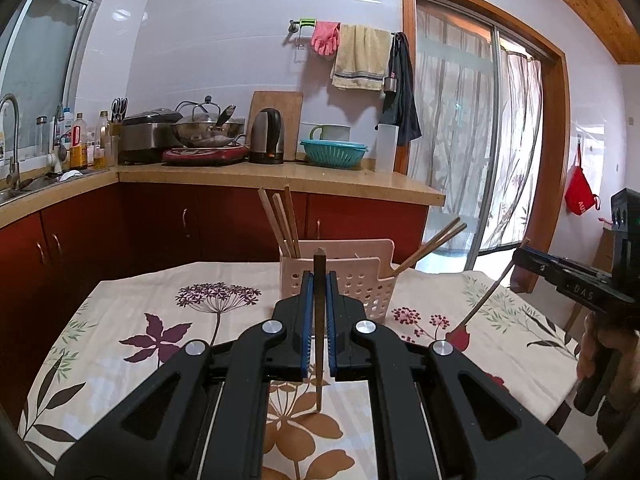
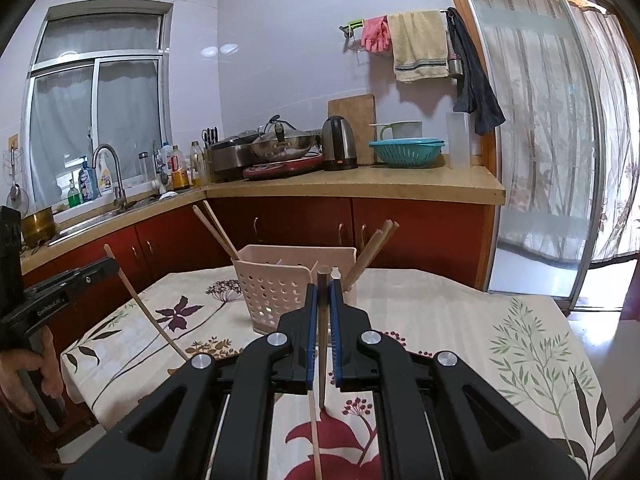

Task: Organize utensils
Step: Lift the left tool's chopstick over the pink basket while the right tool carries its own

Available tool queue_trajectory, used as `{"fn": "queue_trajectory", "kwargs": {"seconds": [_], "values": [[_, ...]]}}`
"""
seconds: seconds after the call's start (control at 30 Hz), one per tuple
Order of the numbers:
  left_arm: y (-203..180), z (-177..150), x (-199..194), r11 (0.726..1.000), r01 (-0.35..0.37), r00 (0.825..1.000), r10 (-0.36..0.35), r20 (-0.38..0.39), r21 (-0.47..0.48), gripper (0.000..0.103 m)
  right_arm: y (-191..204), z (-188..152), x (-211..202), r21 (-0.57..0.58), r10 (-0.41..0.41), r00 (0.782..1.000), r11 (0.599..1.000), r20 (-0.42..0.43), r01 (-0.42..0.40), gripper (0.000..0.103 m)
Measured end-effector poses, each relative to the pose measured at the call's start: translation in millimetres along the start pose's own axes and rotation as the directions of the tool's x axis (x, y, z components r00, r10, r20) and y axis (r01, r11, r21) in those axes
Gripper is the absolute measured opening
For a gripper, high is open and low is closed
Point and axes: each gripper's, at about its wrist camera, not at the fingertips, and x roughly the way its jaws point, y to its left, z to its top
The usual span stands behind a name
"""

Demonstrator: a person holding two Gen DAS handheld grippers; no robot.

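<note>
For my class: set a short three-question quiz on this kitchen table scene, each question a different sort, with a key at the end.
1. True or false: the left tongs are shut on a chopstick.
2. Multiple choice: the pink holder stands on (a) the counter, (b) the flowered tablecloth, (c) the floor.
3. Short answer: what do the right tongs hold, and how does it stand?

Key
1. True; the blue pads clamp it, and it stands nearly upright.
2. b.
3. A chopstick, nearly upright, tip down toward the cloth. Other chopsticks already lean in the holder.
</note>
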Motion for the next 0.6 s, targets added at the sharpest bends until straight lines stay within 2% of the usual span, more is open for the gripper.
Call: {"fn": "queue_trajectory", "kwargs": {"seconds": [0.27,0.43,0.6], "values": [[-4,28,-2,0.999,0.045,0.998,-0.045,0.045,0.003,0.007,2,22,-5,0.001,0.028,0.999,1.0,0.04,-0.028,0.007],[-7,60,-3,0.997,0.069,0.991,-0.071,0.114,0.016,0.007,0,46,-12,0.002,0.051,0.994,0.999,0.095,-0.051,0.007],[-11,85,3,0.997,0.058,0.982,-0.067,0.174,0.052,0.007,0,75,-12,-0.021,0.065,0.985,0.998,0.162,-0.062,0.007]]}}
